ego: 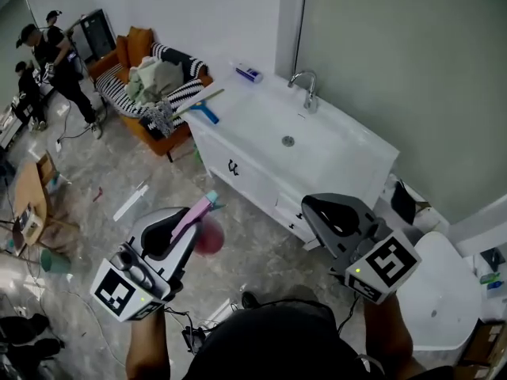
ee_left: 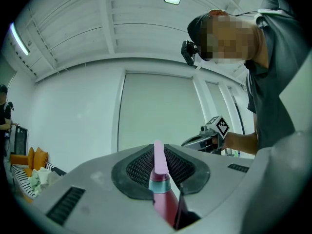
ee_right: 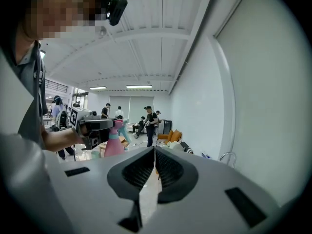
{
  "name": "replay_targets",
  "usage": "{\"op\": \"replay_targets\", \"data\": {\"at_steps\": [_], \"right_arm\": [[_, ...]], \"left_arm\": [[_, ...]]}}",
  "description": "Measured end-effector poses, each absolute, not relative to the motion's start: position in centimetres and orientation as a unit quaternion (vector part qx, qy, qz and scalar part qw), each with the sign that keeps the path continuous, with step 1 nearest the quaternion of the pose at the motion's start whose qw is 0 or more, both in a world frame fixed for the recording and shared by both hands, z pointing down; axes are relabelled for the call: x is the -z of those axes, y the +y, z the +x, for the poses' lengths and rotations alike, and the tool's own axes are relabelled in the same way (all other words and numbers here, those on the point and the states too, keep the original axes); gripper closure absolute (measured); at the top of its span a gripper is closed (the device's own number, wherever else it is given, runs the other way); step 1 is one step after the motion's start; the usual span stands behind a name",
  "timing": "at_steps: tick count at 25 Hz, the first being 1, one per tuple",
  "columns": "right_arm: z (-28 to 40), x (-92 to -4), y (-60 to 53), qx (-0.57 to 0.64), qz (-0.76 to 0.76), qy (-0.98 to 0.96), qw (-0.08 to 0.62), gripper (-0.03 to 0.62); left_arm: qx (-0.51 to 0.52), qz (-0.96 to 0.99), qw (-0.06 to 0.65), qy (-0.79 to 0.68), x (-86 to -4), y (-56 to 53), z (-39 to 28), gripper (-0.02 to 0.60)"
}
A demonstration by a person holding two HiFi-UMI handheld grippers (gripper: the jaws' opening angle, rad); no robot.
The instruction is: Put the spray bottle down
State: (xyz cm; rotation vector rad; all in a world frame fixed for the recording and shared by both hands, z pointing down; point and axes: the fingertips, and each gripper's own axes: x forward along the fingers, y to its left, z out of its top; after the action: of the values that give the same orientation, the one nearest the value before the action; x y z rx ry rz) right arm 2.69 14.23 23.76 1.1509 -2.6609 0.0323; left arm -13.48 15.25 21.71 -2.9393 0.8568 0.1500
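A pink spray bottle with a teal collar and a pink trigger head is clamped in my left gripper, held in the air over the floor in front of the sink cabinet. In the left gripper view the bottle's neck and head stand up between the jaws. My right gripper hangs to the right, near the cabinet's front corner, with its jaws pressed together and nothing between them. In the right gripper view the shut gripper points past the bottle in the other gripper.
A white sink cabinet with a faucet stands ahead against the wall. A white toilet is at the right. An orange sofa with striped cushions and several people are at the far left. Cables and clutter lie on the marble floor.
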Motion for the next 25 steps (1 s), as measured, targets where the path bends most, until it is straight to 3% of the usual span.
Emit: {"op": "replay_targets", "data": {"at_steps": [15, 25], "right_arm": [[0.8, -25.3, 10.4, -0.021, 0.367, -0.921, 0.127, 0.583], [4.5, -25.1, 5.4, -0.023, 0.344, -0.93, 0.124, 0.583]], "left_arm": [[-0.047, -0.953, 0.02, 0.297, -23.2, 12.3, -14.3, 0.517], [-0.056, -0.945, 0.041, 0.319, -21.6, 8.0, -10.6, 0.517]]}}
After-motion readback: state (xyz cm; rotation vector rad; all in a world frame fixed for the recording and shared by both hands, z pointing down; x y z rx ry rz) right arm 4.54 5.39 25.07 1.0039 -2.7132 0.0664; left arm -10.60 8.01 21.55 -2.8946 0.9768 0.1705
